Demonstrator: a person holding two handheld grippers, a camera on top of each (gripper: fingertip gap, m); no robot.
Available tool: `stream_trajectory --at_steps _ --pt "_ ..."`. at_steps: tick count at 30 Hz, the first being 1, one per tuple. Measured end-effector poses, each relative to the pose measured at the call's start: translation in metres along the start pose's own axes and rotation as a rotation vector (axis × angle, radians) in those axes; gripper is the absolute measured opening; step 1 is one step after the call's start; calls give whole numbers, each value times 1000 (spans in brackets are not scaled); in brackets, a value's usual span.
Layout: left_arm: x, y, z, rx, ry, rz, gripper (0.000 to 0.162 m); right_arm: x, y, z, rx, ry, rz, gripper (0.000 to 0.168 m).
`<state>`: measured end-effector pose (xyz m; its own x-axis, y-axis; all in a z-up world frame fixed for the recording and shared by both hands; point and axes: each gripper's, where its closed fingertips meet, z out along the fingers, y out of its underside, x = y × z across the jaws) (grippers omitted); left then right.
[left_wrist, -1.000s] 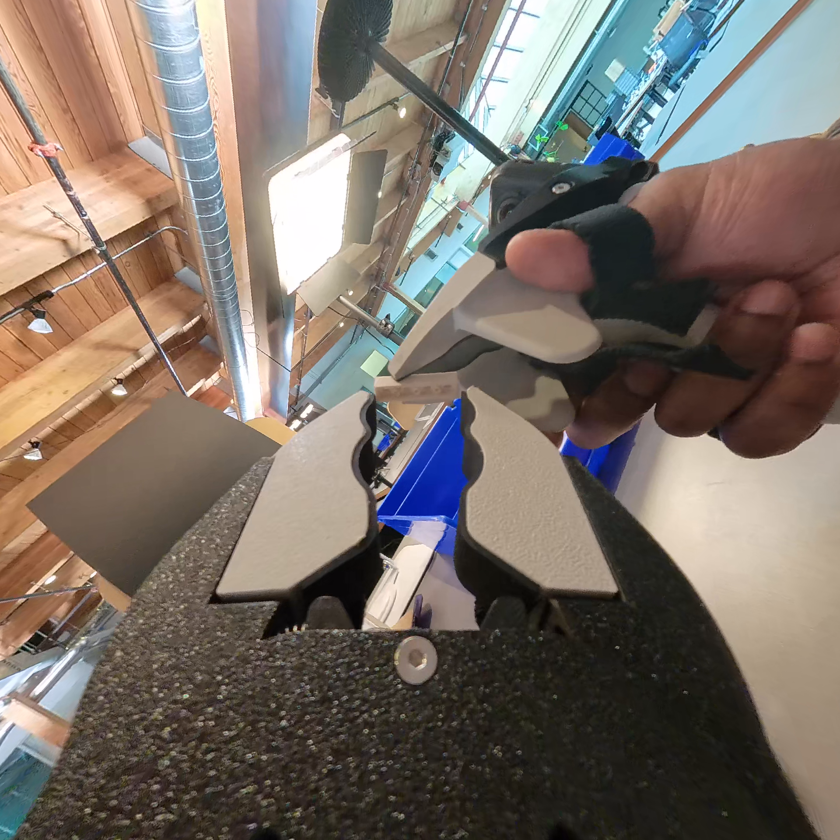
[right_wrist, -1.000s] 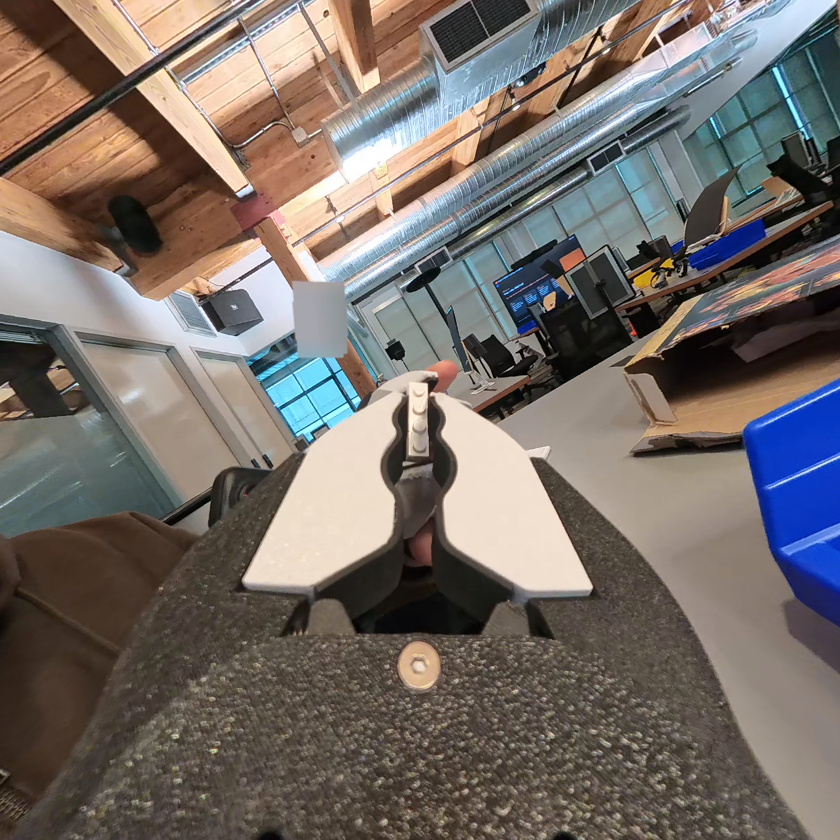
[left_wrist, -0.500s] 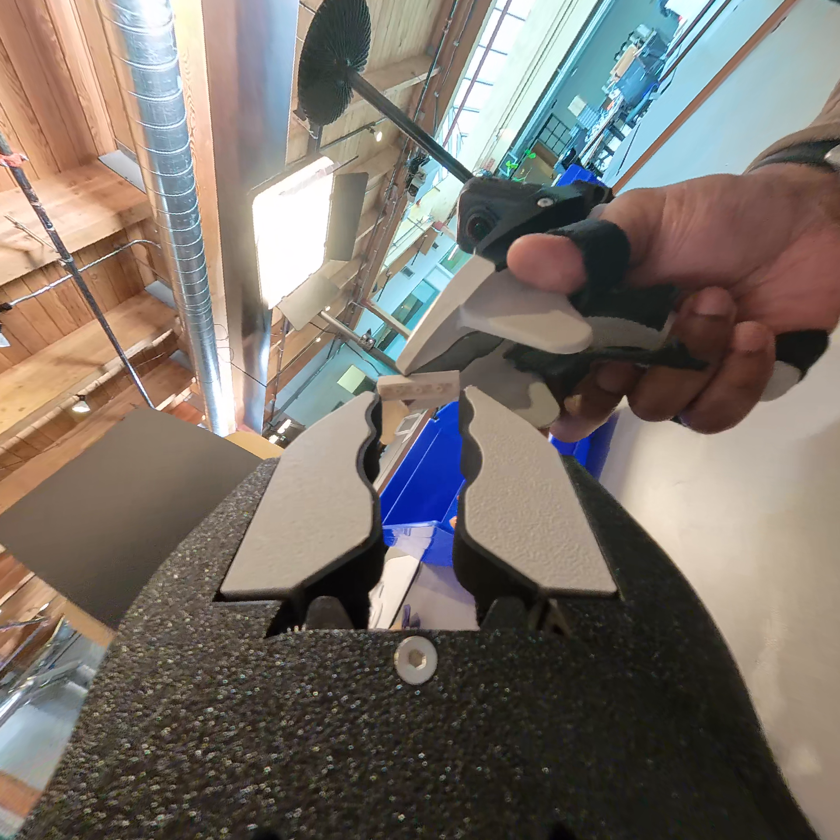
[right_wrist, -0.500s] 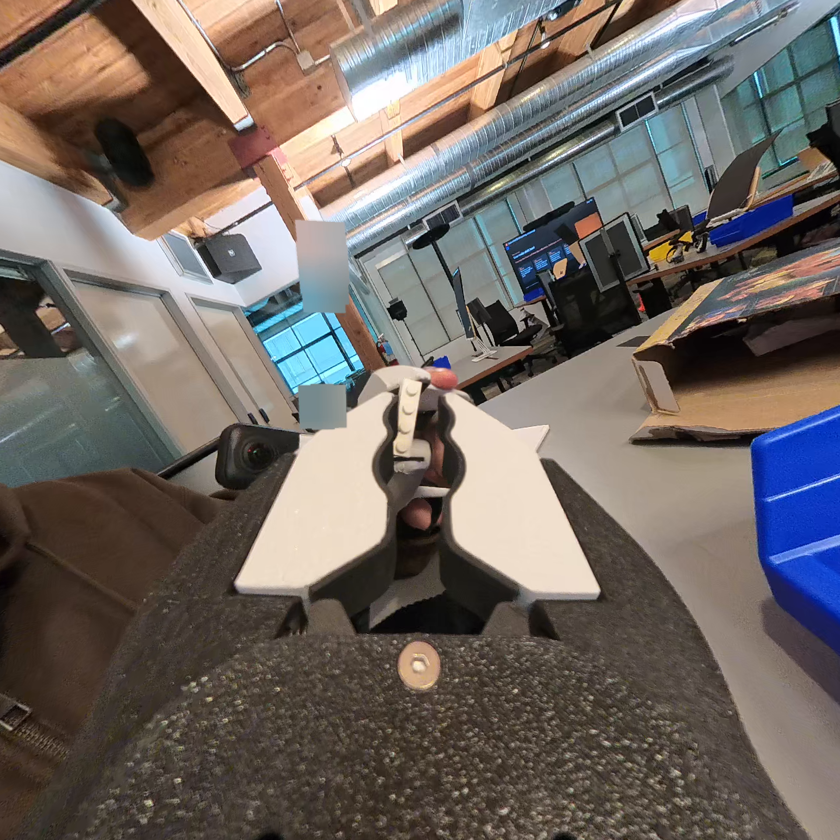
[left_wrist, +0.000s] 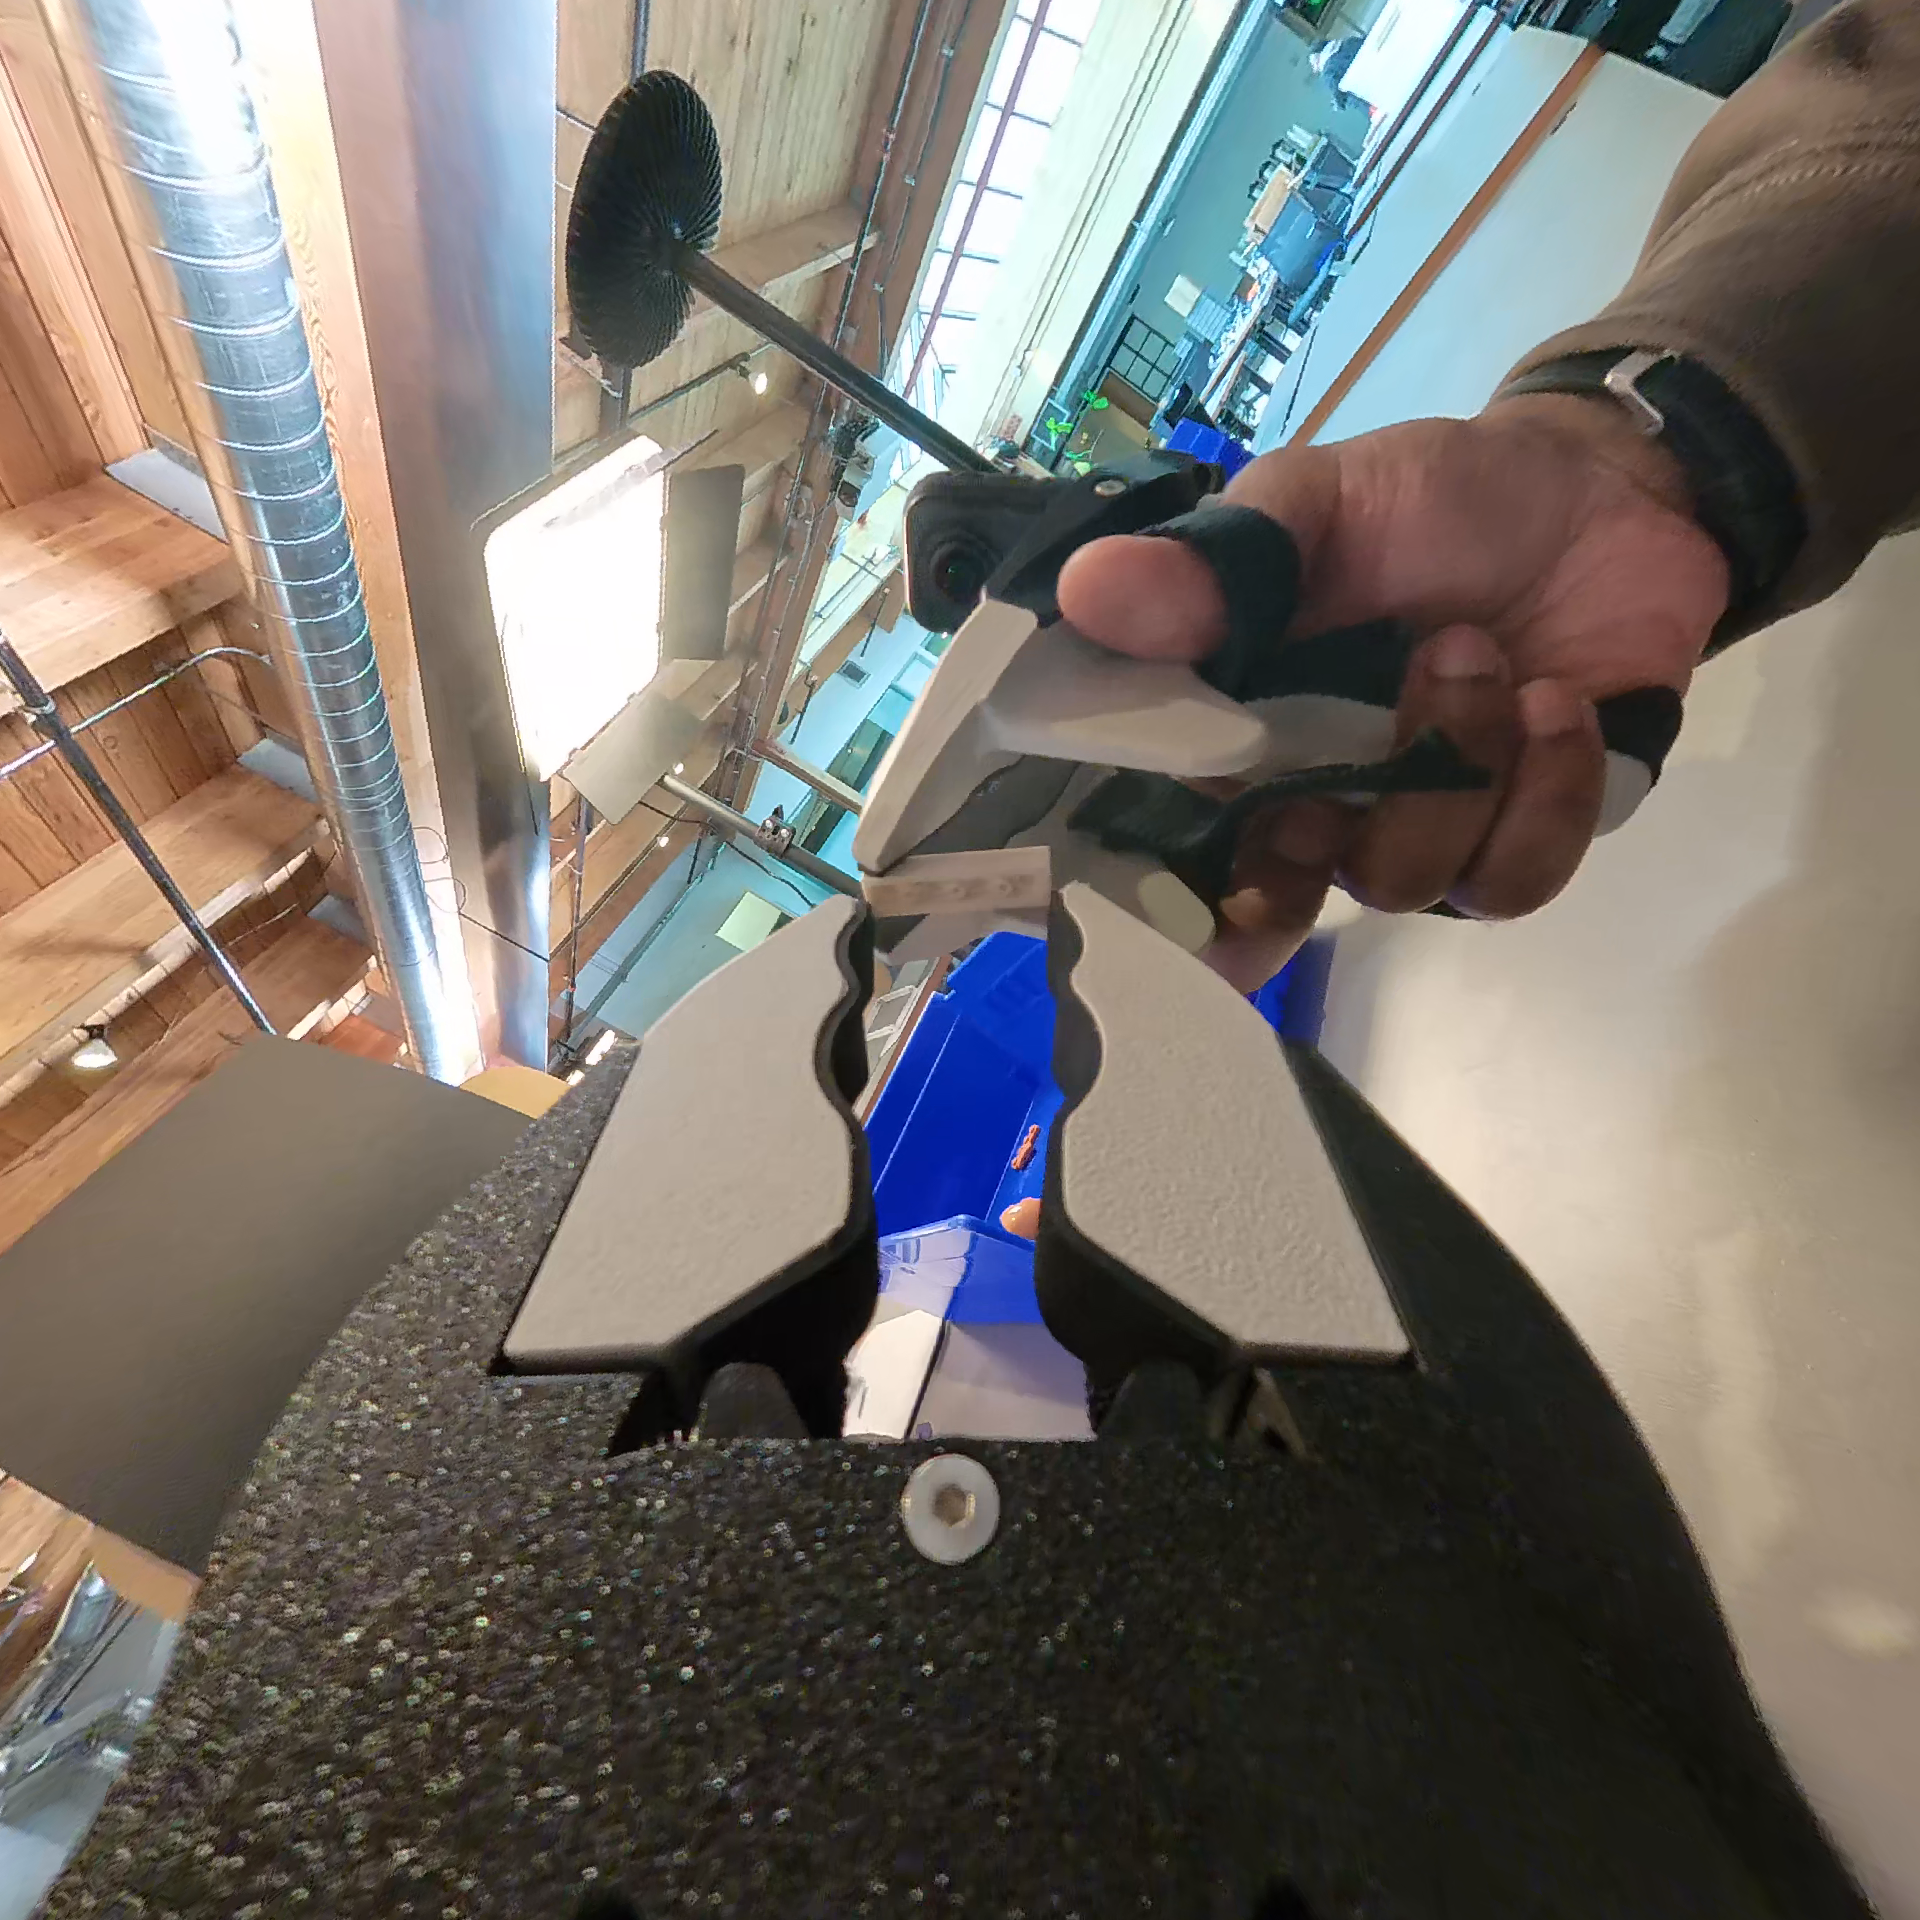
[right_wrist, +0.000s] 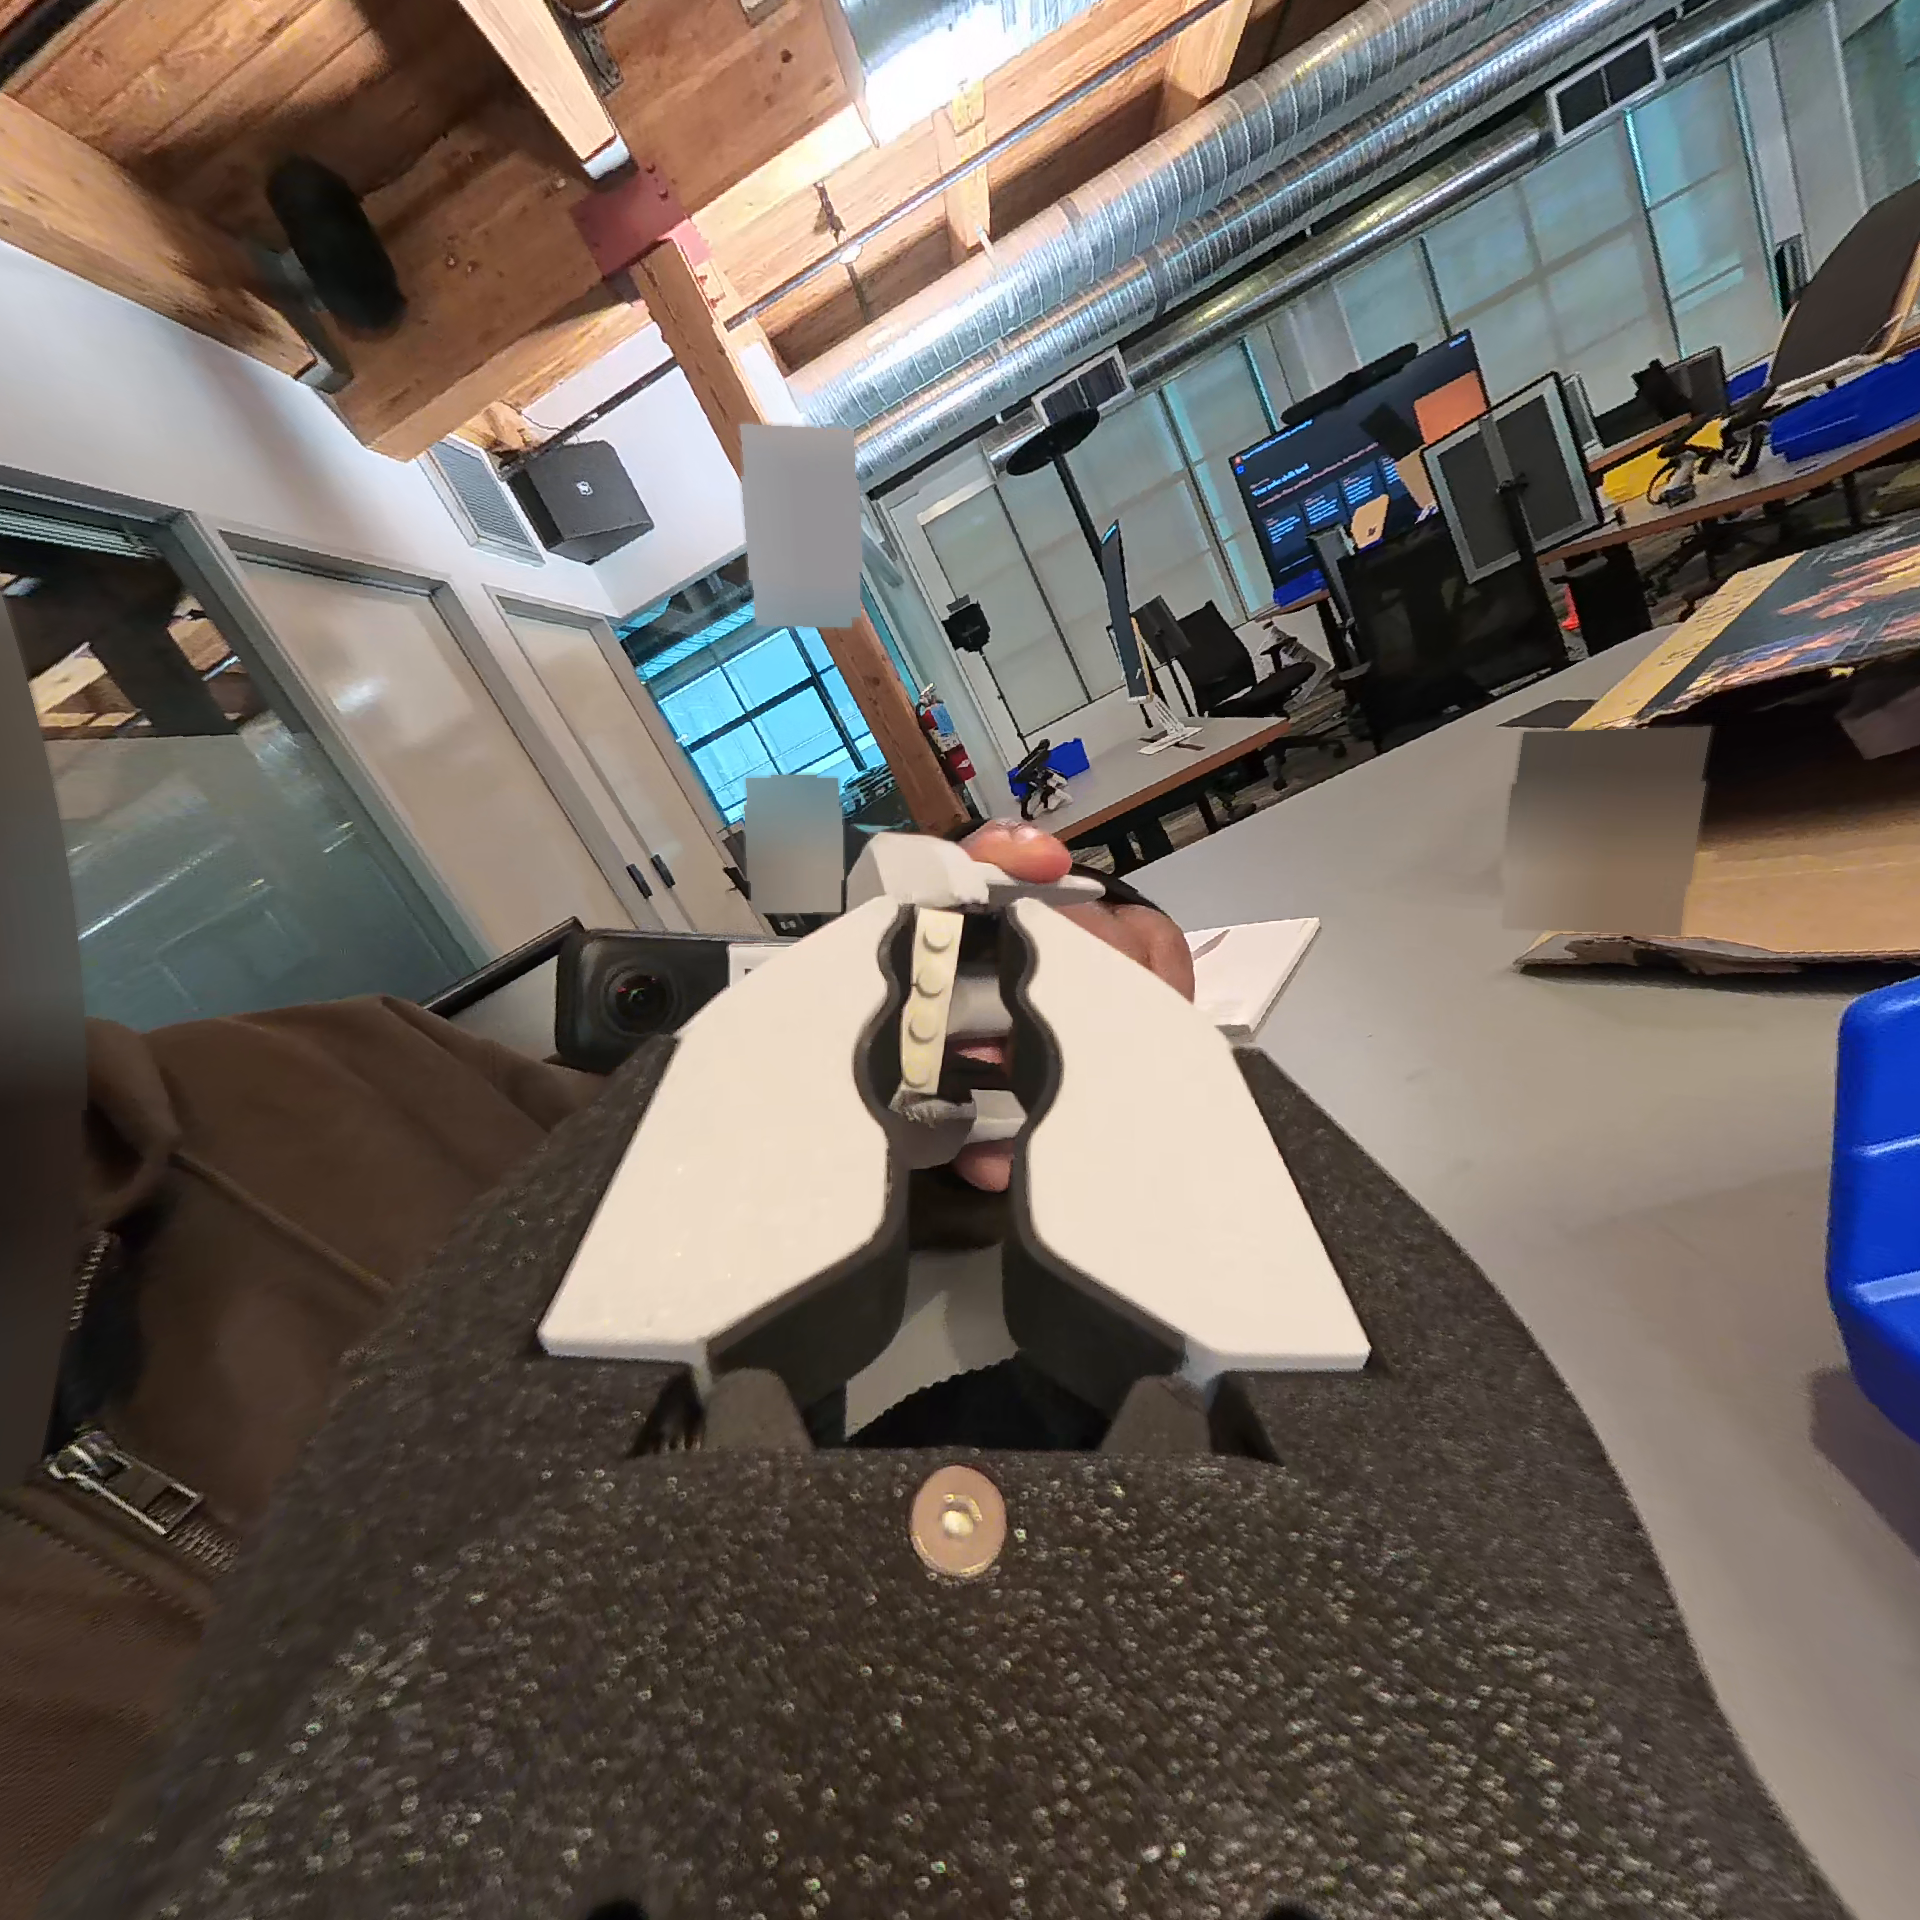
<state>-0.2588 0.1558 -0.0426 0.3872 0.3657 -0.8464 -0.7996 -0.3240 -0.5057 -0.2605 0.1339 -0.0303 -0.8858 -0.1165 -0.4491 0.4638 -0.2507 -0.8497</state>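
Note:
A small tan studded plate (left_wrist: 961, 883) spans the gap between the tips of my left gripper (left_wrist: 958, 914), whose fingers touch its two ends. In the left wrist view, a person's hand (left_wrist: 1455, 623) holds my right gripper (left_wrist: 881, 896) side-on, with its tips above and below the plate. In the right wrist view, the plate (right_wrist: 928, 997) stands on end between the fingers of my right gripper (right_wrist: 961, 909). It leans on the left finger, with a gap on its right side. The left gripper's fingers (right_wrist: 909, 873) sit at the plate's top and bottom ends.
A blue bin (left_wrist: 966, 1091) holding small orange pieces (left_wrist: 1027, 1143) sits behind the grippers and shows at the right edge of the right wrist view (right_wrist: 1881, 1164). A flattened cardboard box (right_wrist: 1818, 831) lies on the grey table (right_wrist: 1455, 1039). A brown jacket (right_wrist: 260, 1195) is at the left. The grippers are tip to tip, or close to it.
The right gripper's fingers have spread apart around the plate, which has turned and now leans on one finger. The left gripper's tips have closed slightly onto the plate's ends. Both grippers have tilted.

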Motion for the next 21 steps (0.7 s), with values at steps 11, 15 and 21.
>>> stream_trajectory --at_steps 11,15,21 --pt "1 -1 -2 -8 -1 31 31 -5 0 -2 -38 27 -114 7" --pt "2 -1 -3 -7 3 37 31 -5 1 -2 -45 28 -126 7" --pt "-6 1 -11 5 -16 3 0 -1 -33 -24 92 57 -125 7"
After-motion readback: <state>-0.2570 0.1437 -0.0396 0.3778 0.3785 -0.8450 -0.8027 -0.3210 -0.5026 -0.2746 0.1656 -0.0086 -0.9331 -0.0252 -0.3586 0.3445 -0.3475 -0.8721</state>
